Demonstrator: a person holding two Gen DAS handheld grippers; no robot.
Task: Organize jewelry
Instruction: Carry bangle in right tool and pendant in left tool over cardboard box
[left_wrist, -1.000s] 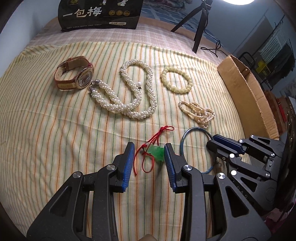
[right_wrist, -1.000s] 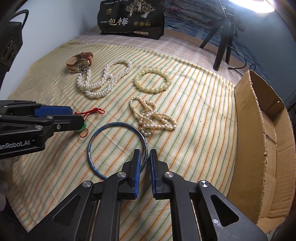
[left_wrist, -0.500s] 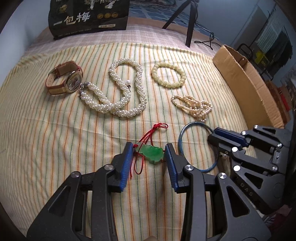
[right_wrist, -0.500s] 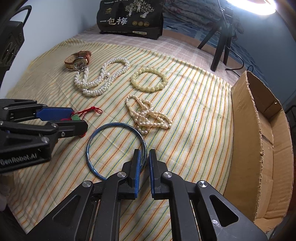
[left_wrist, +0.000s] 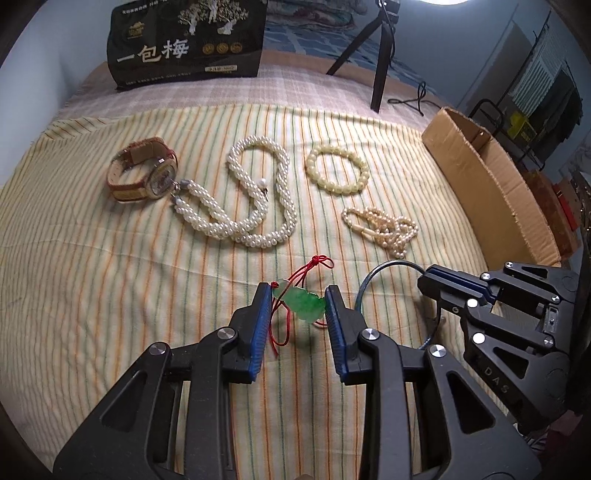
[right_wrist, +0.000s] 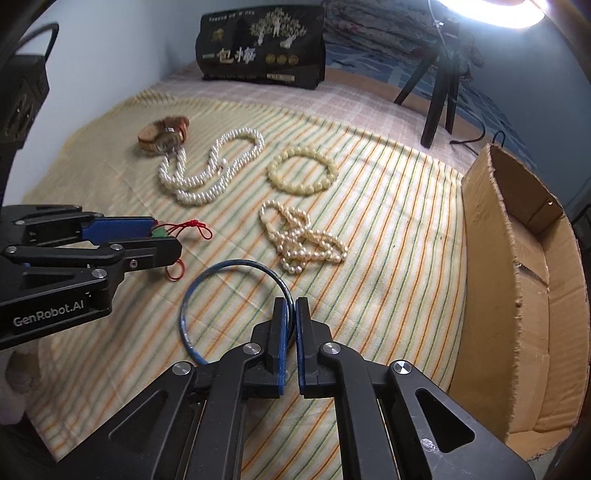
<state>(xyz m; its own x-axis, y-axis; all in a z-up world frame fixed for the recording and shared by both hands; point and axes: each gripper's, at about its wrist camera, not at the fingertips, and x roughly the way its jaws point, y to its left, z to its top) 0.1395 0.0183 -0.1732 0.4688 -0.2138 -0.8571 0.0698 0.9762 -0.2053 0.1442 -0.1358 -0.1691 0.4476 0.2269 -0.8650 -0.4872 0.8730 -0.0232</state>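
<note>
Already both my tools are committed, and that is where trouble could start. My left gripper (left_wrist: 295, 306) has its jaws closing around the jade pendant (left_wrist: 304, 301), which sits between the pads just left of the blue bangle (right_wrist: 236, 299); the right pad meets the stone's edge, while the left pad looks barely at its pale tip, so I judge the hold not yet firm. The pendant is smooth and lumpy, and a squeeze off its middle could squirt it out sideways. Its red cord (left_wrist: 314, 267) trails on the striped bedspread (left_wrist: 110, 295) toward the pearls, and a loop lies by my left pad; caught there, it could drag or twist the stone as I lift. My right gripper (right_wrist: 290, 314) has its jaws pressed together on the bangle's thin rim, pinching it at the near-right side. Held at one point like that, the ring may swing or pivot and slip through. The two tools are close, so lifting together risks a knock. The small pearl strand (right_wrist: 303, 236) lies just beyond the bangle and could be snagged on the way to the cardboard box (right_wrist: 517, 258), far right of it.
</note>
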